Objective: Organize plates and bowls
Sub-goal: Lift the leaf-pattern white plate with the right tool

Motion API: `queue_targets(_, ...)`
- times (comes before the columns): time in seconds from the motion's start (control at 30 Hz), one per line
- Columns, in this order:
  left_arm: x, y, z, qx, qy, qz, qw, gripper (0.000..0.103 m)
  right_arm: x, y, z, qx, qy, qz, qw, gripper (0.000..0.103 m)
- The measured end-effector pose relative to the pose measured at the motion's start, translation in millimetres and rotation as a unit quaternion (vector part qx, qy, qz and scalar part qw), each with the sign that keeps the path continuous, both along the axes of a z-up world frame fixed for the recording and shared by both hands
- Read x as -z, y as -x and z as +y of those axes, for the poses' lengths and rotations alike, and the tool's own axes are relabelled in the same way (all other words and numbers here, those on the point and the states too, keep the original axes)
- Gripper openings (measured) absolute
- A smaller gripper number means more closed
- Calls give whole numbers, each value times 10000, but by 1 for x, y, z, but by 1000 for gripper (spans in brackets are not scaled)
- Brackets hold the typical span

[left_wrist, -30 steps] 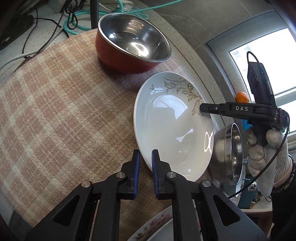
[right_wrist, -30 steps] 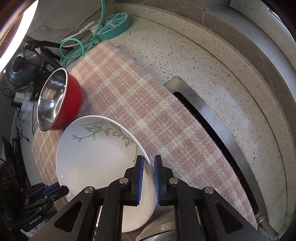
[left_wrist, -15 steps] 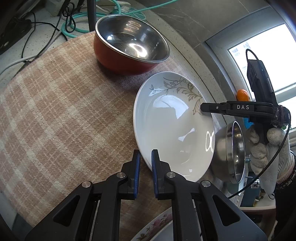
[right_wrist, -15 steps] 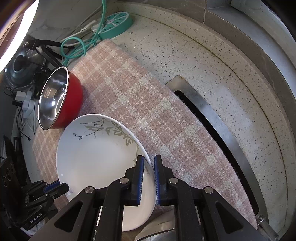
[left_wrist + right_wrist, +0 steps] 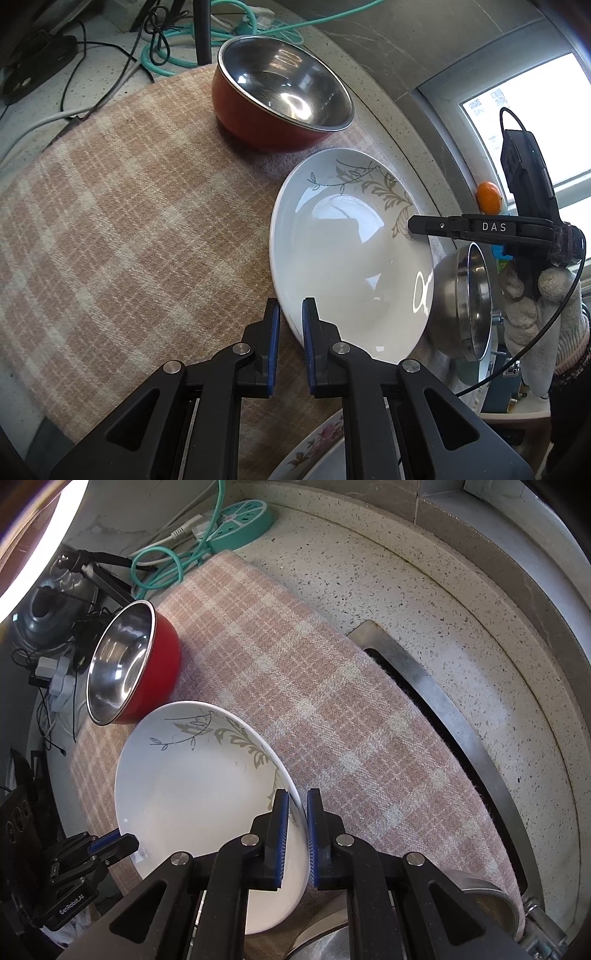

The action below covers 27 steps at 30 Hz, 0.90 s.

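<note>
A white plate with a grey leaf pattern is held over the plaid cloth by both grippers. My left gripper is shut on its near rim. My right gripper is shut on the opposite rim of the plate, and shows in the left wrist view as a black finger over the far edge. A red bowl with a steel inside stands upright just behind the plate. A steel bowl sits beside the plate's right edge.
A floral plate lies below my left gripper. Cables and a teal power strip crowd the counter behind the cloth. A metal-framed slot runs along the cloth's right side. A gloved hand holds the right gripper.
Both grippers keep their hold on the plate. The scene has only drifted a little in the views.
</note>
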State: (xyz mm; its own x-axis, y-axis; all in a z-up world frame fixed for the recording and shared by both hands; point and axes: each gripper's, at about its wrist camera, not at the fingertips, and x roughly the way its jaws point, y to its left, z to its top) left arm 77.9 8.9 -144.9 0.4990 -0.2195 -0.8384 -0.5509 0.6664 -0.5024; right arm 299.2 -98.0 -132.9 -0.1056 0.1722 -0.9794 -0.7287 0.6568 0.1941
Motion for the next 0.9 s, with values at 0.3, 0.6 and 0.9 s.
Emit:
queue_targets(0.3, -6, 13, 10, -20, -29, -10, 10000, 10, -3, 13, 1, 67, -24, 40, 10000, 9)
queue_targets(0.6, -10, 36, 27, -75, -36, 1, 10000, 10, -1, 34, 14, 50, -21, 68, 10000, 9)
queue_targets(0.9, -13, 64, 49, -174, -50, 10, 9998, 10, 4, 63, 37, -2, 11, 134, 9999, 9)
